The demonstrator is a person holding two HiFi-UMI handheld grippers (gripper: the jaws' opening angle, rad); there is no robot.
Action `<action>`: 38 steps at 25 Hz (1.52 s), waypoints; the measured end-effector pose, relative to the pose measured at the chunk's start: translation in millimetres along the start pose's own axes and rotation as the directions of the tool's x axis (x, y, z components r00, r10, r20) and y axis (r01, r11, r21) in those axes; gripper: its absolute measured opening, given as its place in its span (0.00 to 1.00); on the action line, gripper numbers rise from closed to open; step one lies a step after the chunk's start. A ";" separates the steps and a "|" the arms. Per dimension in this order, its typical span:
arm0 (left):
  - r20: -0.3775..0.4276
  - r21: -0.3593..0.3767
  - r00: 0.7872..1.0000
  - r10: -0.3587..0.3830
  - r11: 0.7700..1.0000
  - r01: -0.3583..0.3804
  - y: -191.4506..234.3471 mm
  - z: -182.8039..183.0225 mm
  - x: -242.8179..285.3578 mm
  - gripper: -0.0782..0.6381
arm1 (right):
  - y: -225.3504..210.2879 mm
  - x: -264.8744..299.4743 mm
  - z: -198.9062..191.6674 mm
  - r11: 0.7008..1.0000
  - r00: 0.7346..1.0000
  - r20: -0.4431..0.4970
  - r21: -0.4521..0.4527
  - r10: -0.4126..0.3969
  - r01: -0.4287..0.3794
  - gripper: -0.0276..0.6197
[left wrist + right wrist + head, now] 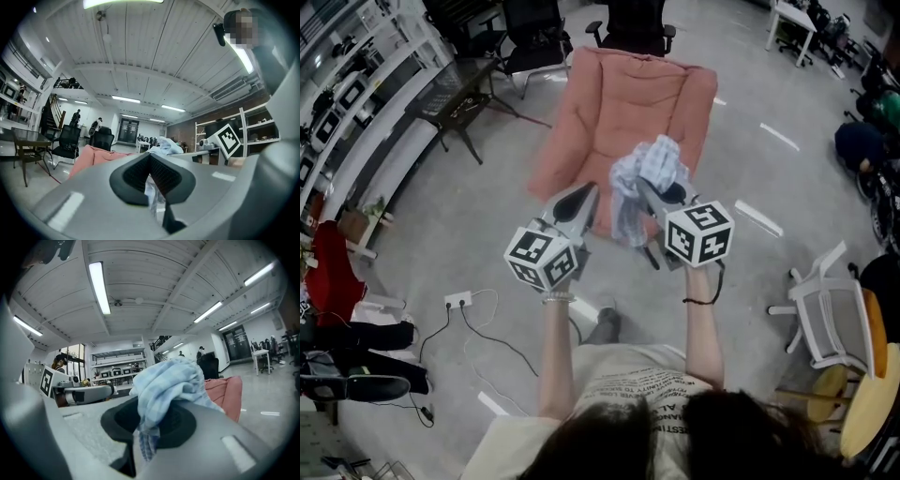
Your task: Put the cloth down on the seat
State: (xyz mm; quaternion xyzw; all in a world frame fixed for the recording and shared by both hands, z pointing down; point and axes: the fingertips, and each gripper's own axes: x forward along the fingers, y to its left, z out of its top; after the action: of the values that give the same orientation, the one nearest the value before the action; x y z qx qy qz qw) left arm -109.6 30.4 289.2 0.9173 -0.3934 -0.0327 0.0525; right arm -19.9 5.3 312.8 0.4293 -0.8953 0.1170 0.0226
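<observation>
Fingers (183, 426) of the right gripper (661, 195) clench the blue checked cloth (645, 173), holding it bunched in the air over the pink armchair (675, 89), so it isn't on the seat (595, 155) yet. The left gripper (591, 190), jaws pressed together and seemingly empty, hovers beside the hanging tail, probably to steady it.

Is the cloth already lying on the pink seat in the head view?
No: the cloth hangs bunched from the right hand-held gripper, which is clamped on it, up off the pink seat.
</observation>
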 end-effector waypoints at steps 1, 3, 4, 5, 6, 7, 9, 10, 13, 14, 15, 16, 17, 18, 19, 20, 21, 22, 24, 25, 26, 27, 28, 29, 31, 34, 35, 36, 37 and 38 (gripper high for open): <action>-0.005 -0.004 1.000 -0.006 1.000 0.006 8.0 -0.6 5.4 0.10 | -4.1 8.0 0.4 1.000 1.000 -0.004 0.003 -0.006 0.006 0.15; -0.016 -0.014 1.000 -0.019 1.000 0.018 22.8 -3.3 16.7 0.10 | -13.3 22.9 0.2 1.000 1.000 -0.012 0.010 -0.020 0.020 0.15; -0.021 -0.019 0.999 -0.026 1.000 0.025 29.9 -4.7 22.3 0.10 | -17.9 29.8 0.1 1.000 1.000 -0.015 0.014 -0.027 0.028 0.15; -0.025 -0.023 0.999 -0.033 0.999 0.032 36.9 -6.0 27.6 0.10 | -22.0 36.4 0.0 0.999 0.999 -0.019 0.019 -0.034 0.034 0.15; -0.028 -0.027 0.999 -0.039 0.999 0.038 44.0 -6.8 32.3 0.10 | -25.4 43.0 -0.1 0.999 0.999 -0.021 0.023 -0.040 0.040 0.15; -0.030 -0.032 0.999 -0.045 0.999 0.044 50.9 -7.1 36.5 0.10 | -28.3 49.4 0.0 0.999 0.999 -0.024 0.027 -0.044 0.045 0.15; -0.029 -0.039 0.998 -0.057 0.998 0.056 63.7 -6.8 44.9 0.10 | -34.3 61.5 0.6 0.998 0.998 -0.029 0.032 -0.054 0.055 0.15; -0.029 -0.042 0.998 -0.064 0.997 0.062 69.8 -6.7 49.2 0.10 | -37.6 67.4 1.1 0.998 0.998 -0.031 0.034 -0.060 0.061 0.15; -0.032 -0.047 0.996 -0.084 0.996 0.082 88.0 -7.9 60.5 0.10 | -46.0 84.5 0.9 0.996 0.996 -0.035 0.038 -0.076 0.078 0.15; -0.033 -0.048 0.995 -0.092 0.995 0.090 94.5 -8.0 63.9 0.10 | -48.1 90.5 0.8 0.996 0.996 -0.036 0.042 -0.082 0.083 0.15; -0.035 -0.049 0.994 -0.100 0.994 0.098 101.1 -7.7 67.5 0.10 | -50.2 96.8 1.1 0.995 0.996 -0.037 0.045 -0.087 0.089 0.15; -0.037 -0.049 0.993 -0.109 0.993 0.107 107.6 -7.2 71.3 0.10 | -52.5 103.3 1.6 0.994 0.995 -0.038 0.048 -0.092 0.094 0.15; -0.038 -0.049 0.992 -0.119 0.992 0.117 113.5 -6.8 74.9 0.10 | -54.7 109.5 2.1 0.994 0.995 -0.039 0.051 -0.097 0.099 0.15; -0.039 -0.049 0.991 -0.128 0.991 0.126 118.9 -6.7 78.1 0.10 | -56.6 115.1 2.4 0.993 0.994 -0.038 0.054 -0.102 0.104 0.15; -0.038 -0.050 0.990 -0.137 0.990 0.135 123.8 -6.9 80.8 0.10 | -58.0 120.2 2.6 0.993 0.994 -0.037 0.057 -0.106 0.108 0.15; -0.038 -0.053 0.989 -0.146 0.988 0.144 128.7 -7.0 83.2 0.10 | -58.9 125.0 2.8 0.992 0.993 -0.036 0.057 -0.111 0.113 0.15; -0.038 -0.056 0.987 -0.155 0.987 0.152 133.7 -6.8 85.5 0.10 | -59.5 129.8 3.0 0.991 0.992 -0.036 0.056 -0.117 0.119 0.15; -0.037 -0.059 0.986 -0.163 0.985 0.160 138.9 -6.3 88.0 0.10 | -60.0 134.7 3.6 0.991 0.992 -0.036 0.055 -0.123 0.125 0.15; -0.038 -0.065 0.983 -0.178 0.982 0.176 147.8 -5.4 93.8 0.10 | -62.1 143.2 4.3 0.989 0.990 -0.038 0.054 -0.134 0.136 0.15; -0.039 -0.068 0.982 -0.186 0.981 0.183 150.7 -5.8 96.4 0.10 | -63.4 146.5 3.6 0.989 0.990 -0.042 0.055 -0.138 0.140 0.15; -0.041 -0.071 0.980 -0.194 0.979 0.190 152.8 -6.6 98.2 0.10 | -64.3 149.2 2.4 0.988 0.989 -0.046 0.057 -0.141 0.144 0.15; -0.042 -0.075 0.979 -0.201 0.977 0.197 154.3 -7.5 99.5 0.10 | -64.9 151.3 1.0 0.987 0.988 -0.051 0.060 -0.144 0.147 0.15; -0.043 -0.079 0.977 -0.208 0.976 0.204 155.3 -8.3 100.6 0.10 | -65.4 152.8 -0.1 0.987 0.988 -0.056 0.062 -0.147 0.151 0.15; -0.044 -0.084 0.976 -0.214 0.974 0.210 155.4 -9.1 102.0 0.10 | -66.2 153.3 -0.9 0.986 0.987 -0.060 0.063 -0.150 0.154 0.15; -0.045 -0.093 0.974 -0.223 0.971 0.218 154.0 -11.3 106.9 0.10 | -70.2 152.4 -2.0 0.985 0.986 -0.065 0.063 -0.157 0.161 0.15; -0.053 -0.107 0.972 -0.227 0.969 0.221 155.8 -15.6 115.3 0.10 | -79.3 156.0 -2.3 0.984 0.984 -0.076 0.068 -0.162 0.167 0.15; -0.056 -0.110 0.972 -0.226 0.969 0.219 158.6 -17.3 118.0 0.10 | -82.6 159.1 -2.6 0.983 0.983 -0.080 0.070 -0.164 0.169 0.15; -0.059 -0.113 0.973 -0.225 0.970 0.217 162.2 -18.6 121.2 0.10 | -86.5 162.9 -2.8 0.983 0.983 -0.082 0.072 -0.164 0.170 0.15; -0.061 -0.114 0.973 -0.222 0.970 0.214 166.7 -19.2 125.1 0.10 | -90.9 167.7 -2.6 0.983 0.983 -0.084 0.073 -0.164 0.170 0.15; -0.062 -0.114 0.974 -0.219 0.971 0.211 172.0 -19.0 129.7 0.10 | -95.6 173.2 -1.4 0.983 0.983 -0.085 0.076 -0.162 0.168 0.15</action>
State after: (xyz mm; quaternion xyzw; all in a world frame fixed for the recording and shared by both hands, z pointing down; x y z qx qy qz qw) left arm -141.9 -180.2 326.7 0.9509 -0.2873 -0.0251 0.1122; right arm -55.2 -184.3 356.8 0.4977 -0.8494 0.1682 0.0495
